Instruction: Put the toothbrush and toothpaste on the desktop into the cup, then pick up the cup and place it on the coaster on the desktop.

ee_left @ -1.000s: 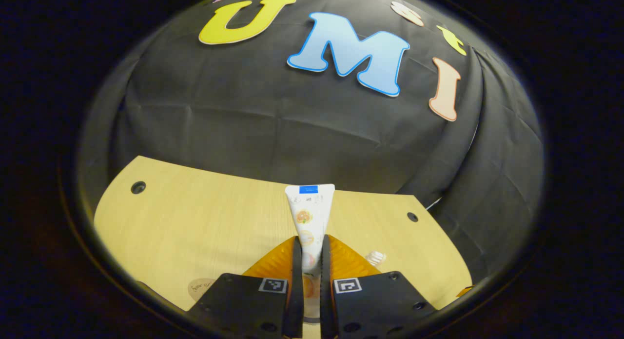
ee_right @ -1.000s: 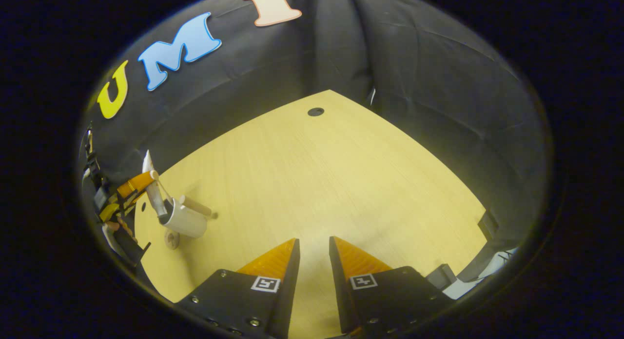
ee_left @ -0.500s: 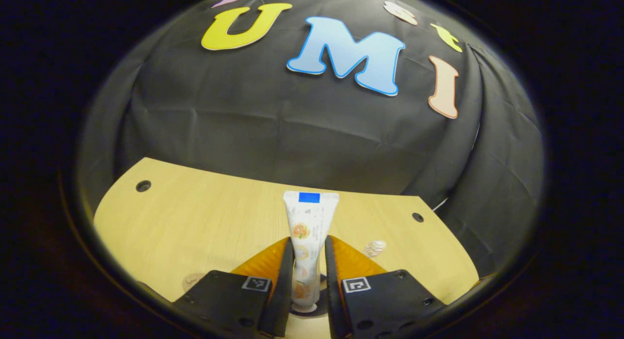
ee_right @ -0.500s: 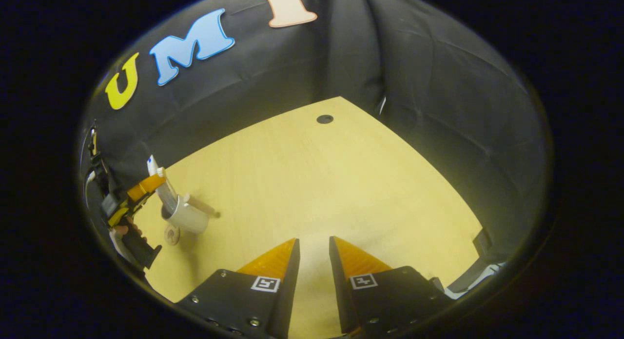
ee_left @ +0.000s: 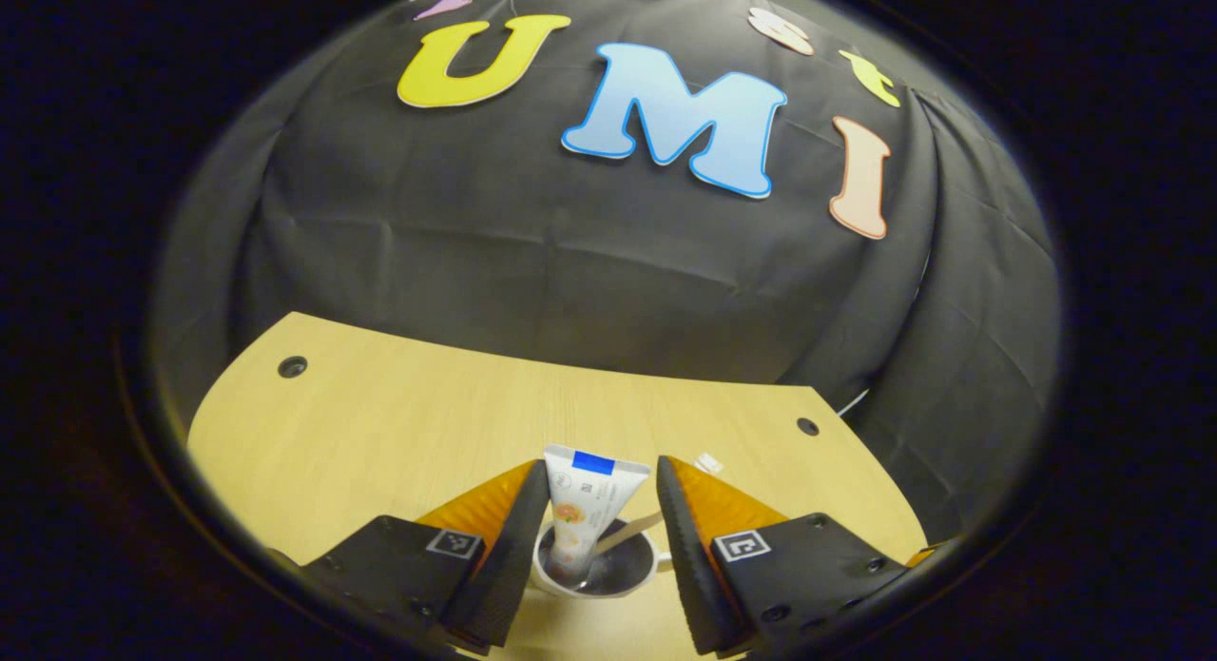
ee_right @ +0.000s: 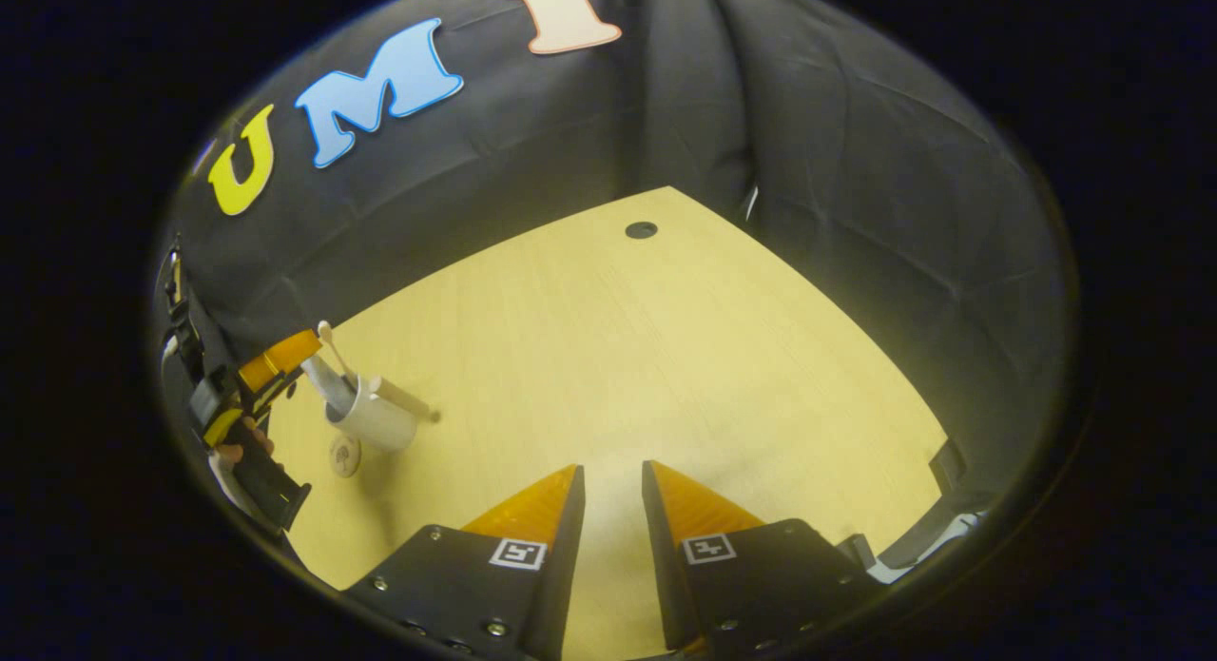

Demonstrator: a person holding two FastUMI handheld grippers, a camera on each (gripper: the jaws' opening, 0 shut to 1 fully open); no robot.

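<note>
Left gripper [ee_left: 594, 509] is spread wide, holding nothing; the toothpaste [ee_left: 582, 514] stands in the cup [ee_left: 599, 573] directly below it, leaning on the rim beside the toothbrush [ee_left: 632, 531]. Right gripper [ee_right: 610, 509] is well away from the cup, fingers a narrow gap apart, empty. Coaster [ee_right: 344, 455] lies just beside the cup. My read: lift clear vertically, don't snag the tube, then grip the cup wall low.

The light wooden tabletop [ee_right: 666, 357] has small round holes near its edges. A white cup [ee_right: 376, 423] stands on it, with a small round coaster [ee_right: 344, 456] just beside it.
</note>
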